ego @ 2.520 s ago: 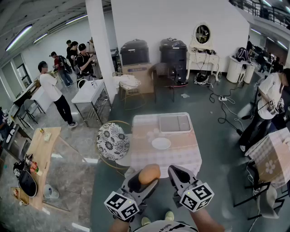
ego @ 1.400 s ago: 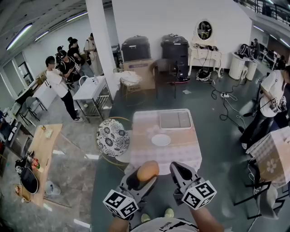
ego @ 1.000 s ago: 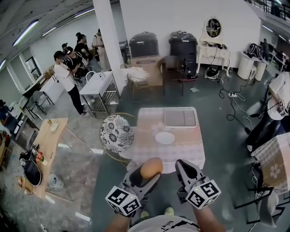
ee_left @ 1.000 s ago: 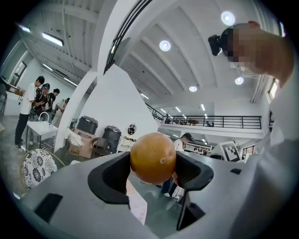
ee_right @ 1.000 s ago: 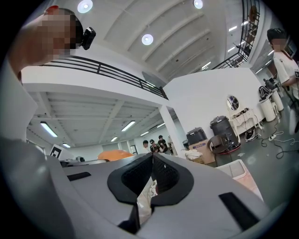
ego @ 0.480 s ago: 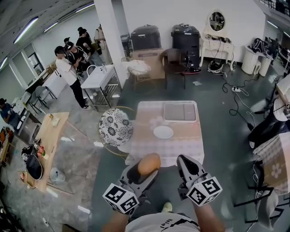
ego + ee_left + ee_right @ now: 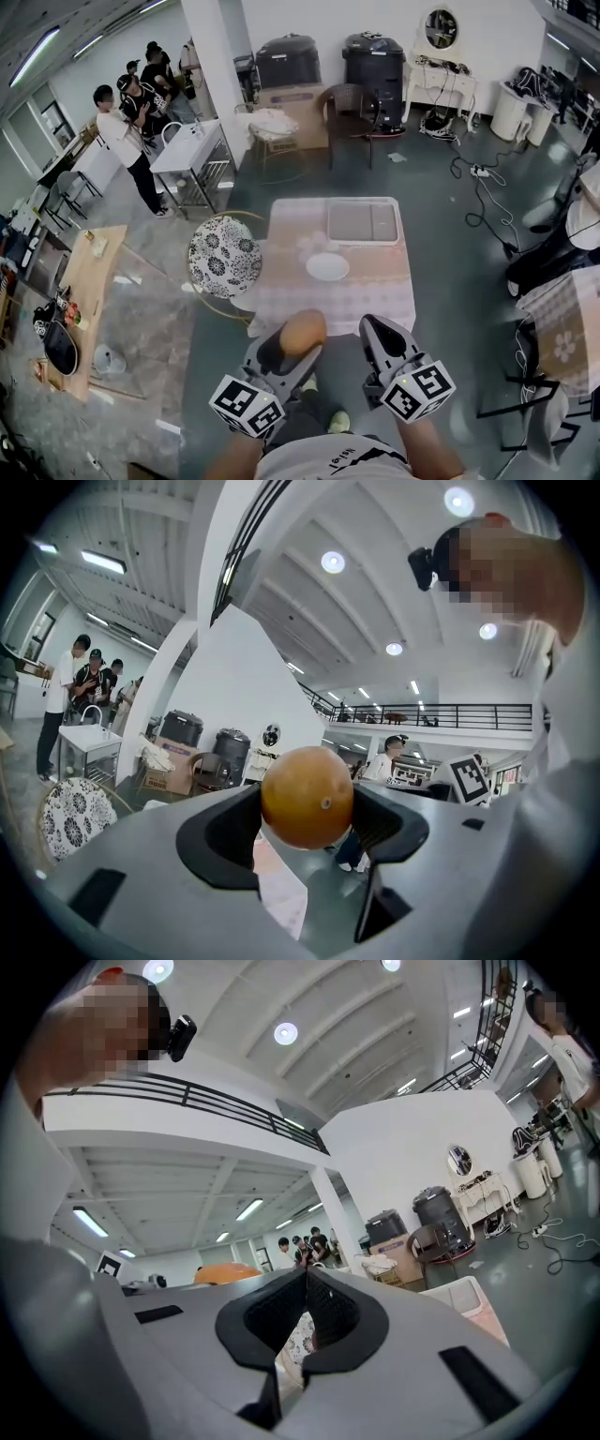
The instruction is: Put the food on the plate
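A round orange fruit [image 7: 302, 331] is pinched between the jaws of my left gripper [image 7: 298, 339], held up in the air short of the table's near edge. The left gripper view shows the same orange [image 7: 307, 797] filling the gap of the left gripper [image 7: 307, 810]. My right gripper [image 7: 380, 330] is beside it, shut with nothing in it; in its own view the right gripper [image 7: 307, 1312] has its pads together. A white plate [image 7: 327, 267] lies empty on the pink-checked table [image 7: 375, 292] ahead of both grippers.
A grey tray [image 7: 362, 222] lies on the table's far half. A chair with a black-and-white patterned cushion [image 7: 224, 269] stands against the table's left side. A wooden bench [image 7: 84, 300] is far left. Several people [image 7: 127, 112] stand at the back left.
The head view has drifted and the table looks slightly larger and nearer. Both grippers keep the same pose, the left still shut on the orange.
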Available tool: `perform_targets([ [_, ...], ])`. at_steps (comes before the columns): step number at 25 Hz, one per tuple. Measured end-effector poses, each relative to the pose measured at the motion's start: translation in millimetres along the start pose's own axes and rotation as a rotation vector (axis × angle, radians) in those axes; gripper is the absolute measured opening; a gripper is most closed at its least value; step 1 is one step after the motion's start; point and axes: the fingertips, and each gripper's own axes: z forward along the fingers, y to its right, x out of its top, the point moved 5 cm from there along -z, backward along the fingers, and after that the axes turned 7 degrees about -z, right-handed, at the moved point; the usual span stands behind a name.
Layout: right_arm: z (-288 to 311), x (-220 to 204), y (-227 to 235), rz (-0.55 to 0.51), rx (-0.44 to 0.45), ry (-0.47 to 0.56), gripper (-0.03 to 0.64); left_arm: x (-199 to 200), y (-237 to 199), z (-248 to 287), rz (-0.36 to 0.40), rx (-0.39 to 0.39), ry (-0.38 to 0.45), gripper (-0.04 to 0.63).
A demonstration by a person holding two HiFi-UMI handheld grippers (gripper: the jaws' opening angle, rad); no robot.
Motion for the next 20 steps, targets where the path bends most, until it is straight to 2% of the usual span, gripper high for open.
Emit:
perform_targets([
  [12,94.3,-2.2,31.2,-0.021,-0.048,-0.033,0.017,23.8,-83.8,63.5,0.022,-0.041,-0.040,0.298],
  [20,163.8,-14.3,40.5,-0.027,-0.096,-0.070,0.017,21.7,-151.7,98.5,0.026,-0.069,-0.106,0.298],
])
